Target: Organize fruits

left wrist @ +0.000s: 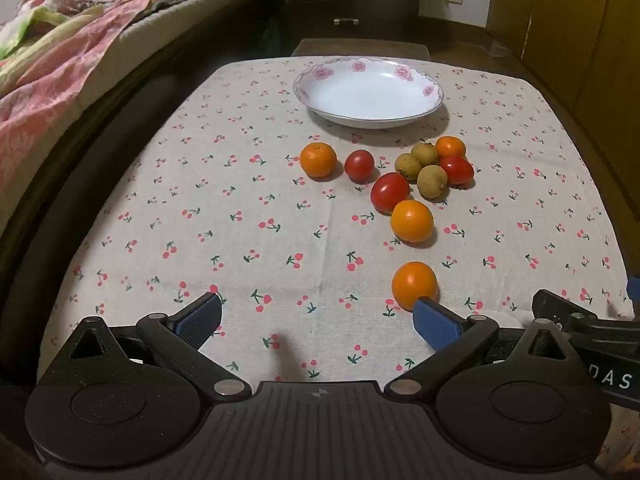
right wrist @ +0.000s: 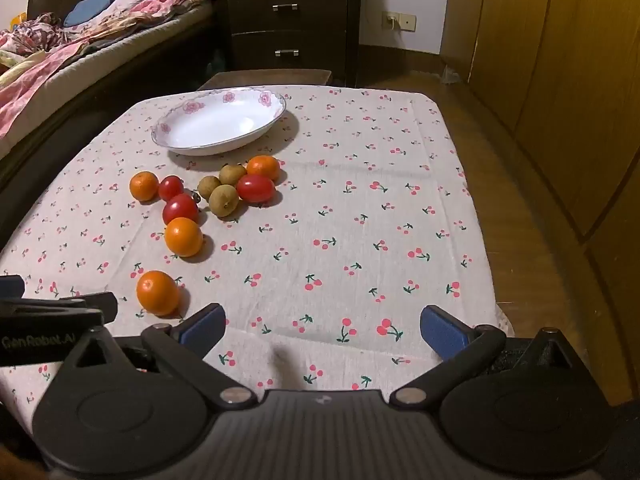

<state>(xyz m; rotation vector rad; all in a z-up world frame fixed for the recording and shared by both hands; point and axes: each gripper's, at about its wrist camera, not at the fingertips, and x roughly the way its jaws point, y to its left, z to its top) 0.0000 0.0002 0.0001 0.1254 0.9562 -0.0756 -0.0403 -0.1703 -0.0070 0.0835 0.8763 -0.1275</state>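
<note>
Four oranges (left wrist: pixel 414 285), three tomatoes (left wrist: pixel 390 191), three longans (left wrist: pixel 432 181), one plate (left wrist: pixel 369 109).

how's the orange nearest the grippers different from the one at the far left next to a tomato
The nearest orange sits alone on the cloth, apart from every other fruit; the far-left orange has a red tomato right beside it. The nearest one lies far from the plate and close to the left gripper, just beyond one fingertip; the far-left one lies near the plate. Both are round, orange and loose on the cherry-print cloth.
</note>
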